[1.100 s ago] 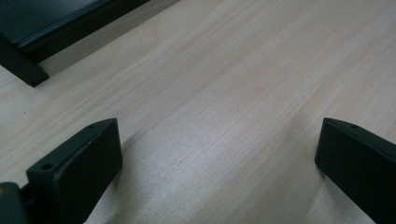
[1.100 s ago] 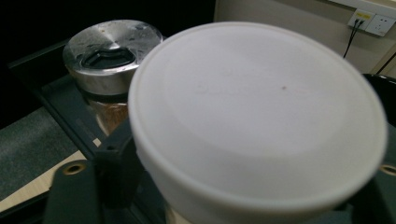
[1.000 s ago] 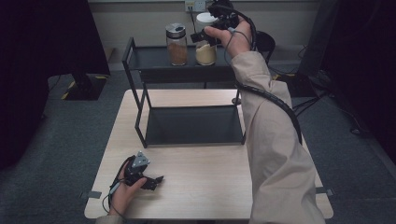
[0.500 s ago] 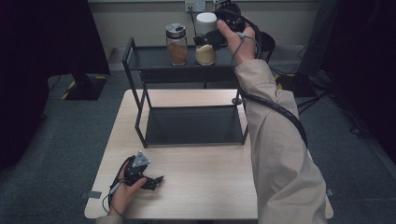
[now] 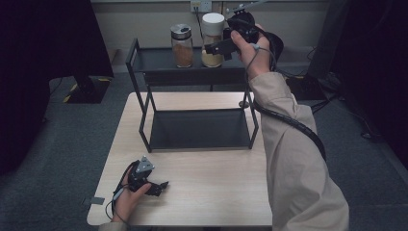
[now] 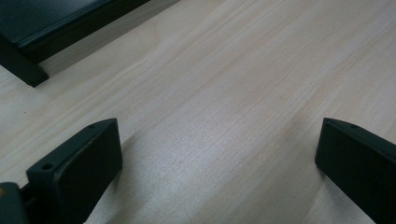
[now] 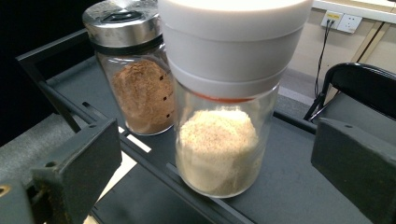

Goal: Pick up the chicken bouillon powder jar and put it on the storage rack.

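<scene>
Job: putting spice jars on top shelf of black rack (image 5: 192,77).
White-lid jar (image 7: 219,116): stands upright on top shelf, just beside brown-spice jar (image 7: 137,70), pale powder inside. Also seen in high view (image 5: 212,41).
Right gripper (image 5: 216,48): jaws wide apart, one each side of white-lid jar, pads not touching glass; jar stands free on shelf.
Left gripper (image 5: 156,185): rests on table (image 5: 216,192) near front edge, jaws spread, nothing between them, bare wood under it in left gripper view.
Done (my read): both jars up on shelf, white-lid one let go.
Left to do: pull right gripper back clear w/o knocking jar; lower shelf (image 5: 197,130) bare, can't tell if more items come.
Vs earlier: a sec ago right gripper sat tight round white-lid jar, jaws since opened to full spread; hand now slid a bit right & lower, away from jar. Jars same spots. Left hand same spot.
Risk: jaw catching jar on way out, jar sits near shelf's front rail.
</scene>
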The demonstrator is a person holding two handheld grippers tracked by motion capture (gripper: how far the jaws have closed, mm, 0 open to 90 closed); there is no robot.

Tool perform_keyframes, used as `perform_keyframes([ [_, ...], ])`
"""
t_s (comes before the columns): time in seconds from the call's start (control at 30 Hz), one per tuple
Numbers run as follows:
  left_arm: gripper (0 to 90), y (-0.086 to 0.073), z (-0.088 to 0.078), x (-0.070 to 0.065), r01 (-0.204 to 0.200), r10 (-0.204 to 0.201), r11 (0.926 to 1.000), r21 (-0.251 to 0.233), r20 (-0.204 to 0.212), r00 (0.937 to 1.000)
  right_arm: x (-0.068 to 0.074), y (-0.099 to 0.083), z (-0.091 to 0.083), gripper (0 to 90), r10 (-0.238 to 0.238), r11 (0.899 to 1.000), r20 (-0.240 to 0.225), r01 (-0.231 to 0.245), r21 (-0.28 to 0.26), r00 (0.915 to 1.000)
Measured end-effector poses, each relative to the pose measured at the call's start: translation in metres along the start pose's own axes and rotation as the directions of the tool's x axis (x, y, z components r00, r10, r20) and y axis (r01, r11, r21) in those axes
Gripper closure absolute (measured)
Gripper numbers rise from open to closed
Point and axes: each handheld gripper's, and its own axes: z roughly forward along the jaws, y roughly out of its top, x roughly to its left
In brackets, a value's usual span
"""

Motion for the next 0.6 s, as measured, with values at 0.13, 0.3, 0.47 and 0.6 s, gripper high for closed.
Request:
perform_keyframes([
  [0.13,0.0,0.0,0.0,0.0,0.001,-0.001,1.0,-0.001,0.0,1.0,0.003,-0.004,-0.004,0.6,-0.002,1.0,-0.002,0.002,-0.003,1.0],
  [0.3,0.0,0.0,0.0,0.0,-0.001,0.001,1.0,0.0,0.0,1.0,0.009,-0.01,-0.008,0.7,-0.008,1.0,-0.013,0.008,-0.007,0.9999],
  [0.47,0.0,0.0,0.0,0.0,-0.001,0.001,1.0,0.0,0.0,1.0,0.014,-0.014,-0.01,0.7,-0.014,1.0,-0.018,0.014,-0.008,0.9997],
  [0.6,0.0,0.0,0.0,0.0,-0.001,0.001,1.0,0.0,0.0,1.0,0.016,-0.018,-0.014,0.7,-0.01,1.0,-0.023,0.009,-0.013,0.9997],
])
